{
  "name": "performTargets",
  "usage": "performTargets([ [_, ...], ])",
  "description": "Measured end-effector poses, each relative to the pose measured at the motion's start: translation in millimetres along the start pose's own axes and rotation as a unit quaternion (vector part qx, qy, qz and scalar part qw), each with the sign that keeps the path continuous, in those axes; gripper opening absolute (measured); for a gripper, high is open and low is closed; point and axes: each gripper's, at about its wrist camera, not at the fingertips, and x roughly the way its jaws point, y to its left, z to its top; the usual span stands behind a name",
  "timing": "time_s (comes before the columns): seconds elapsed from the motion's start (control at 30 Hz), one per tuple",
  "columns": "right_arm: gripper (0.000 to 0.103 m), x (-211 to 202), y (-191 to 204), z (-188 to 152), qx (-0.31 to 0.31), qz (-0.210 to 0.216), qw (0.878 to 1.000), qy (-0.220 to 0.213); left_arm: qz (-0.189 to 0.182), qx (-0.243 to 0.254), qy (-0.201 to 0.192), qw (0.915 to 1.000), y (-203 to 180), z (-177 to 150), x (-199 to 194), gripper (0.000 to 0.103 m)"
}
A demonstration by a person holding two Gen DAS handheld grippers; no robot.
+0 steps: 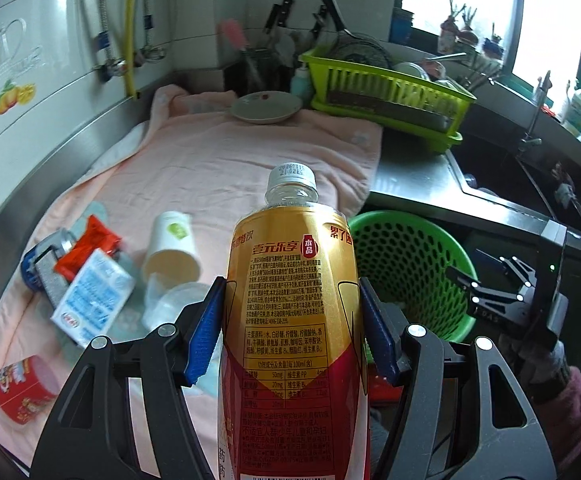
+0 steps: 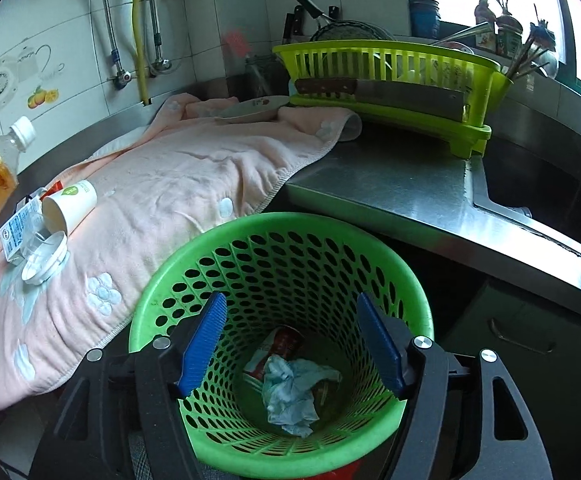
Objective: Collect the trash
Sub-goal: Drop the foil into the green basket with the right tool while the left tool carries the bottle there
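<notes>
While the left claw (image 1: 292,332) is clenched on a gold-and-red labelled bottle (image 1: 294,320), its blue pads pressing the label on both sides, the bottle stands upright between them with its white cap on, raised above the pink towel (image 1: 218,160) that covers the counter (image 2: 390,184). The right claw (image 2: 292,340) hangs released over the green perforated basket (image 2: 194,264), nothing between its pads. Inside the basket, at the bottom, lie a crumpled pale blue tissue (image 2: 294,392) and, touching it, a red-and-white wrapper or can (image 2: 280,346); which of the two I cannot tell.

More trash sits on the towel's left part: a white paper cup (image 1: 174,248) on its side with its mouth open, a clear plastic lid or cup (image 1: 174,304) just beside it, a blue-and-white carton (image 1: 90,296), an orange packet (image 1: 86,252) resting on a tipped can (image 1: 44,264), and a small red tub (image 1: 22,388) lying apart nearer the camera.

A plate (image 1: 266,106) rests at the towel's far end. Beside it a lime-green dish rack (image 2: 390,76) holds dishes and chopsticks, with a cleaver (image 2: 382,92) lying along its front.
</notes>
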Motion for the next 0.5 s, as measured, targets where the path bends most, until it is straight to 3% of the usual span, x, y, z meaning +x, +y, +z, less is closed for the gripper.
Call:
performTargets([
  [0.3, 0.084, -29, -11, -7, -0.005, 0.011, 1.0, -0.019, -0.037, 0.008, 0.015, 0.9992, -56, 14, 48, 0.063],
  [0.5, 0.085, -45, -19, -14, 0.002, 0.012, 0.999, -0.03, -0.051, -0.002, 0.036, 0.9981, -84, 20, 89, 0.063],
])
